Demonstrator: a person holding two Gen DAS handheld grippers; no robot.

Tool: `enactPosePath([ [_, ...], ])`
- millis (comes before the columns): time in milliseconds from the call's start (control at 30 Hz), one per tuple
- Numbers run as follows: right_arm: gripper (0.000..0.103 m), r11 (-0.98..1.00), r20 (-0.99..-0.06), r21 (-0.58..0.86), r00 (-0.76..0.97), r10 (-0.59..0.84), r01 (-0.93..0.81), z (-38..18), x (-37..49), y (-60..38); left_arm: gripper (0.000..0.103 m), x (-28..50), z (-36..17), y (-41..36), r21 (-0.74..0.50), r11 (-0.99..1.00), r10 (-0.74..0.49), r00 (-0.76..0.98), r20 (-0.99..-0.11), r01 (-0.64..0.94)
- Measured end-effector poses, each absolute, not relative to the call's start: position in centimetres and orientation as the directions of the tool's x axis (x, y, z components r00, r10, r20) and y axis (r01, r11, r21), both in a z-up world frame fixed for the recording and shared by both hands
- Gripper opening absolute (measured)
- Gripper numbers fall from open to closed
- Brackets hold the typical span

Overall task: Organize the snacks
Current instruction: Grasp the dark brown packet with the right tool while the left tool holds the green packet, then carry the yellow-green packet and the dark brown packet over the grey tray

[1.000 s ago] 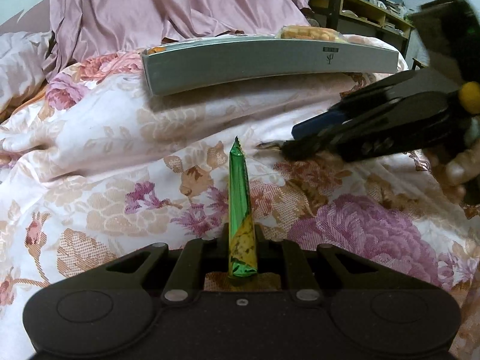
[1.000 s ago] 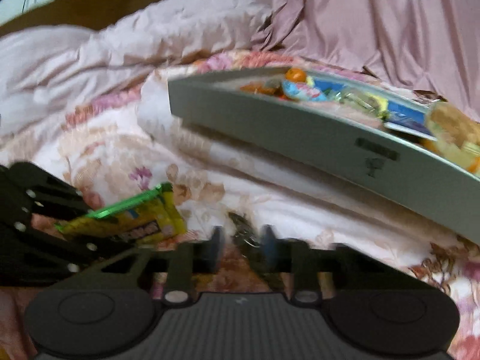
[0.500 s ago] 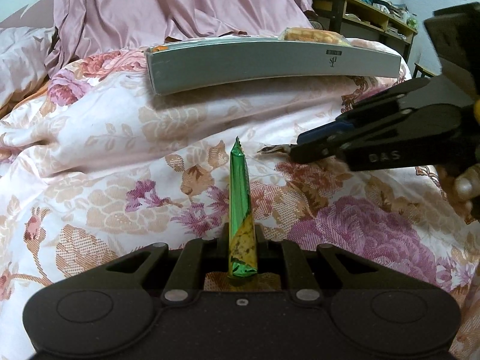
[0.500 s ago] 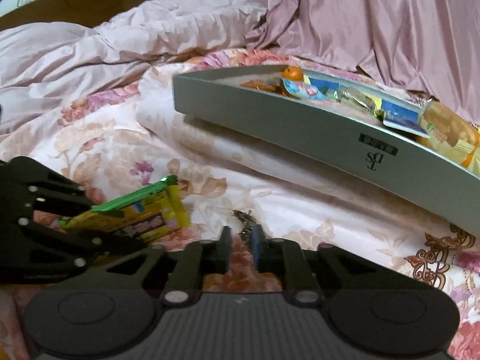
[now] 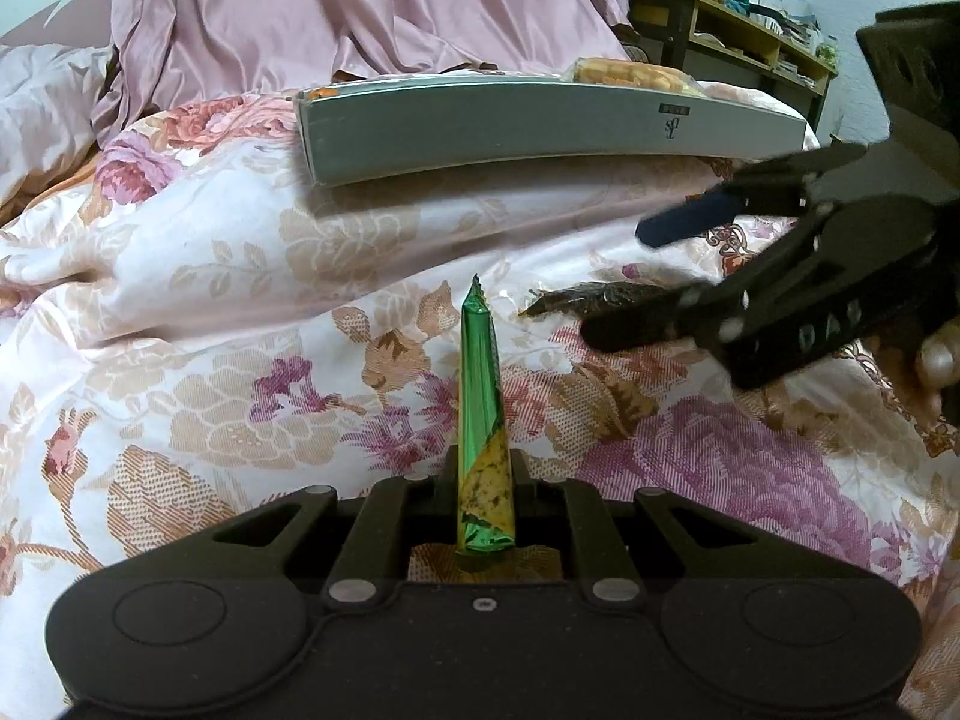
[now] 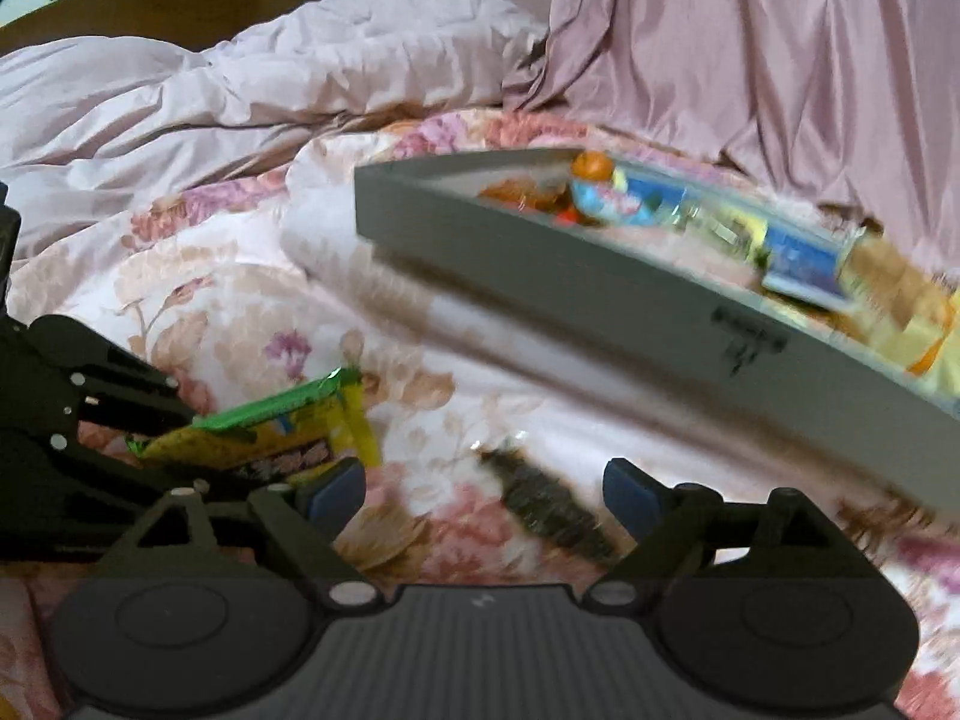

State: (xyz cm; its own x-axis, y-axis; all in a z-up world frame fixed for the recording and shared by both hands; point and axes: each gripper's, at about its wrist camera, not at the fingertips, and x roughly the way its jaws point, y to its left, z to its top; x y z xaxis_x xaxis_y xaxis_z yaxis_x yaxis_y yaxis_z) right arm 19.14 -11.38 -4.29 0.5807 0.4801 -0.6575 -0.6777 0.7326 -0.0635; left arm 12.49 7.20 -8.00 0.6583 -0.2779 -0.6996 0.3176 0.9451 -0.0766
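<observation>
Since the earlier frame, the right gripper [image 6: 483, 495] has been spread wide; a small dark crinkled snack packet [image 6: 549, 510] lies between its blue pads on the floral quilt [image 5: 228, 360]. Glossy green-and-yellow foil snack packet [image 5: 482, 420]: pinched edge-on by the left gripper [image 5: 483, 480].

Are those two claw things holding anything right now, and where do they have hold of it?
The left gripper pinches a green and yellow snack packet by its near end. The right gripper is open and holds nothing; a dark wrapper lies on the bedspread between its fingers.
</observation>
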Motion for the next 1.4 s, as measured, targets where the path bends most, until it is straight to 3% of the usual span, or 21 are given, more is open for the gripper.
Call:
enactPosePath([
  [167,0.089,0.707,-0.73,-0.106,0.537,0.422,-0.699,-5.9,21.9,-10.8,0.014,12.6,-8.0,7.3,-0.081,0.945,-0.28,0.658,-0.699,0.317],
  [267,0.085,0.702,-0.759,-0.041,0.479,0.441,-0.711,-7.7,23.2,-11.4,0.014,12.6,-8.1,7.4,-0.084,0.945,-0.282,0.657,-0.699,0.316],
  [333,0.049,0.701,-0.735,-0.001,0.476,0.483,-0.713,-7.5,22.9,-12.0,0.014,12.6,-8.1,7.5,-0.087,0.945,-0.284,0.657,-0.699,0.316],
  [867,0.048,0.773,-0.564,0.22,0.569,0.599,-0.596,-2.7,13.4,-17.1,0.013,11.7,-6.3,6.3,-0.079,0.947,-0.285,0.698,-0.657,0.312],
  [1400,0.049,0.79,-0.441,0.242,0.661,0.607,-0.564,3.9,9.5,-20.0,0.013,8.7,0.4,3.1,-0.078,0.953,-0.287,0.784,-0.55,0.294],
])
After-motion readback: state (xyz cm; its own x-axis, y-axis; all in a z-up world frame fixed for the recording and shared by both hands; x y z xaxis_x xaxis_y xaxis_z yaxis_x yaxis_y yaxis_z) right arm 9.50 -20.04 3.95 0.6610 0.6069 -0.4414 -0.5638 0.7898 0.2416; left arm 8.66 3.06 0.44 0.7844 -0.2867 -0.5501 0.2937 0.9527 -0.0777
